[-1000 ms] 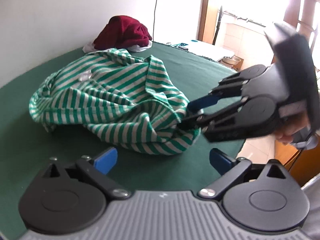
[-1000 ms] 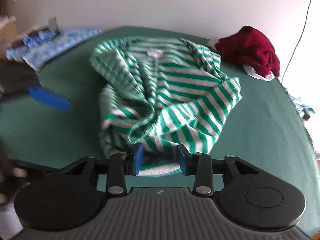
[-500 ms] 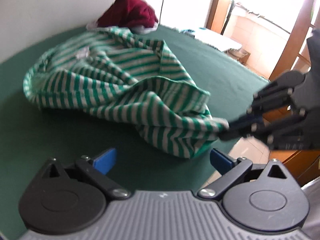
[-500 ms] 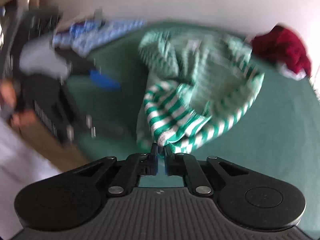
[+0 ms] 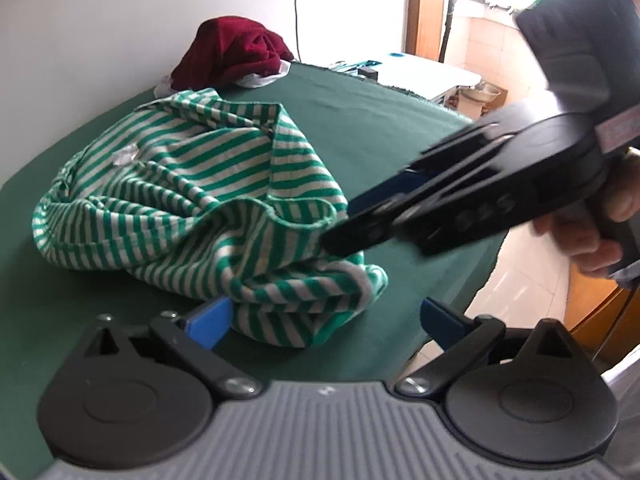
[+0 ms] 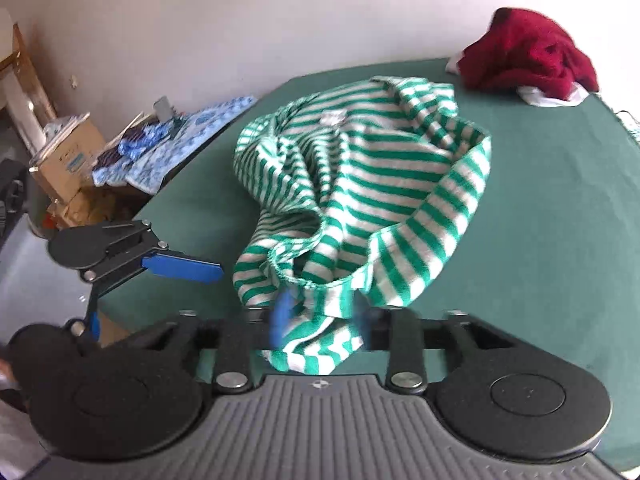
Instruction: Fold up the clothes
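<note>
A green-and-white striped shirt [image 5: 192,200] lies crumpled on the green table [image 5: 400,140]. In the right wrist view the shirt [image 6: 360,184] has its near hem bunched between the blurred blue fingertips of my right gripper [image 6: 322,316], which stand apart: it is open. From the left wrist view the right gripper [image 5: 332,240] pokes into the same fold from the right, held by a hand [image 5: 592,248]. My left gripper [image 5: 324,320] is open wide at the shirt's near edge, holding nothing. One of its blue fingers [image 6: 184,268] shows left of the shirt.
A dark red garment [image 5: 236,56] is heaped on white cloth at the table's far side, by the wall. Off the table's left edge lie blue patterned cloth [image 6: 180,140] and a cardboard box [image 6: 68,160]. The table edge [image 5: 480,280] drops to a tiled floor on the right.
Half a second ago the right gripper was shut on the hem, stretching it toward the table edge. Its fingers have now parted, and the shirt has slumped back. The left gripper stayed open.
</note>
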